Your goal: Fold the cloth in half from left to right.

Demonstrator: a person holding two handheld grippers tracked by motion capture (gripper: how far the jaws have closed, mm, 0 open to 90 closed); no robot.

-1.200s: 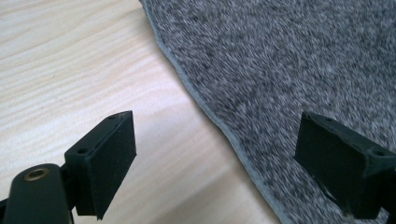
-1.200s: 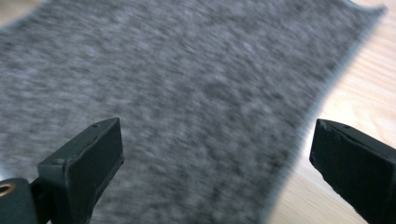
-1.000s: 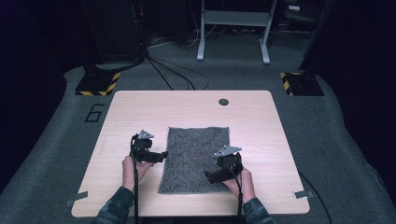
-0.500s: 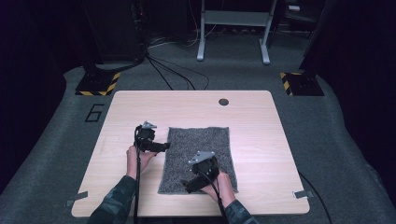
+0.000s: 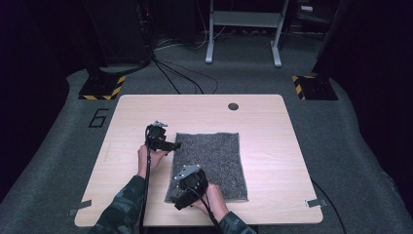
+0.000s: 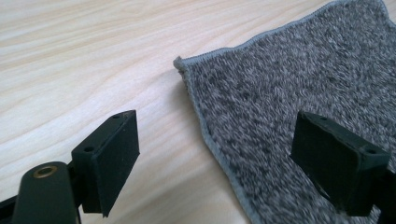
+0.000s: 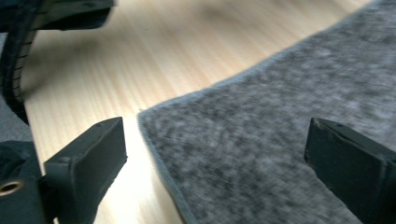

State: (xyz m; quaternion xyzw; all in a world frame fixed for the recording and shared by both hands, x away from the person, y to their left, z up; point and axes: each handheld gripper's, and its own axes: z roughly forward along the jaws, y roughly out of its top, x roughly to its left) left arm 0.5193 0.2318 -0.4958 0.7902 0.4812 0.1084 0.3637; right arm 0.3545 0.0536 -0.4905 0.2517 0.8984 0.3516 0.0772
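A grey flecked cloth (image 5: 214,156) lies flat on the wooden table (image 5: 141,109). My left gripper (image 5: 174,145) is at the cloth's far left corner. In the left gripper view it (image 6: 217,128) is open, its jaws standing either side of the hemmed left edge of the cloth (image 6: 289,79), one over wood and one over cloth. My right gripper (image 5: 179,203) hovers at the cloth's near left corner and points left. In the right gripper view it (image 7: 212,128) is open too, with the corner of the cloth (image 7: 261,140) between its jaws, blurred.
A small dark round hole (image 5: 233,106) sits near the table's far edge. Bare wood lies left and right of the cloth. On the floor beyond are yellow-black striped blocks (image 5: 101,87), cables (image 5: 180,73) and a metal stand (image 5: 242,30).
My right gripper has swung left from the cloth's near right part to its near left corner. My left gripper has moved a little away and right, up to the far left corner.
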